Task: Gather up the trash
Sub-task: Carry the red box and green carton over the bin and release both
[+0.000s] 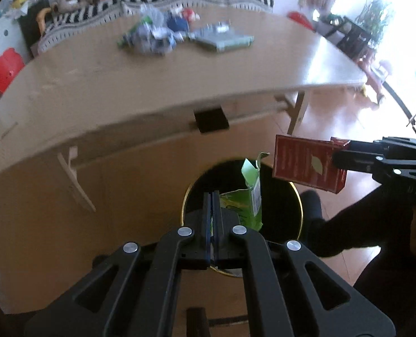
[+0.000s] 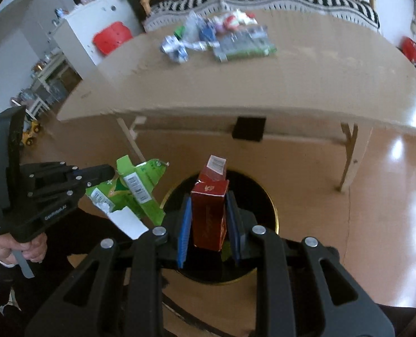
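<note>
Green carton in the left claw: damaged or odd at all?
Yes. The green carton is torn open and flattened, with ragged flaps and white inner card showing. The left claw pinches one edge. The red box in the right claw looks intact.

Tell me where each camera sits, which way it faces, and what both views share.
Left wrist: on the left tongs, facing down at the bin; they pinch a green carton; right tongs at right.
Right wrist: on the right tongs, clamping a red box above the bin; left hand shows.
Shared: bin, both cartons, table.
</note>
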{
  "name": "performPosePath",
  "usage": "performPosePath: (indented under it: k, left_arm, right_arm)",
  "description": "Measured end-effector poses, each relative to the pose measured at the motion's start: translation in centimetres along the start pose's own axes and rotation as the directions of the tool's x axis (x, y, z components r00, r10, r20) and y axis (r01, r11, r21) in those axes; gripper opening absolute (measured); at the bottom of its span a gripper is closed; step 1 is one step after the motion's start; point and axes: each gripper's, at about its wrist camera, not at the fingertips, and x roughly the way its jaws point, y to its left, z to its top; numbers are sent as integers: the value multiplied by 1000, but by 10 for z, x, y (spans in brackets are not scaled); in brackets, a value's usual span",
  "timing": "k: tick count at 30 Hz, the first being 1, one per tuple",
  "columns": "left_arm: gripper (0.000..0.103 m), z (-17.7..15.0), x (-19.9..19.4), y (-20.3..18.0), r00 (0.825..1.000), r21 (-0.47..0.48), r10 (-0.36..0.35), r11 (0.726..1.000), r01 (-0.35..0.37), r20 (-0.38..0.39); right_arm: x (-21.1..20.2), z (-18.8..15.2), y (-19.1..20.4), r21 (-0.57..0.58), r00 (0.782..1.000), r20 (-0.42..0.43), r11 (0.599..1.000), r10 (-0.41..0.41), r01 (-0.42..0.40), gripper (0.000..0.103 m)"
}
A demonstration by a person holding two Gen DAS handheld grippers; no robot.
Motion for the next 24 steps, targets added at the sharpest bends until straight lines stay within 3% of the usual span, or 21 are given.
performPosePath:
  k: [7,24]
  left_arm:
    - [0,-1,20,-6,998,-11,-26,1000,26,-65]
    - [0,5,20,-10,998,-22,-30,999,28,-64]
  right_arm:
    - [23,-1,0,8,996,-93,1000,-12,13,25]
    - [29,9,14,-14,996,-91,1000,-14,12,25]
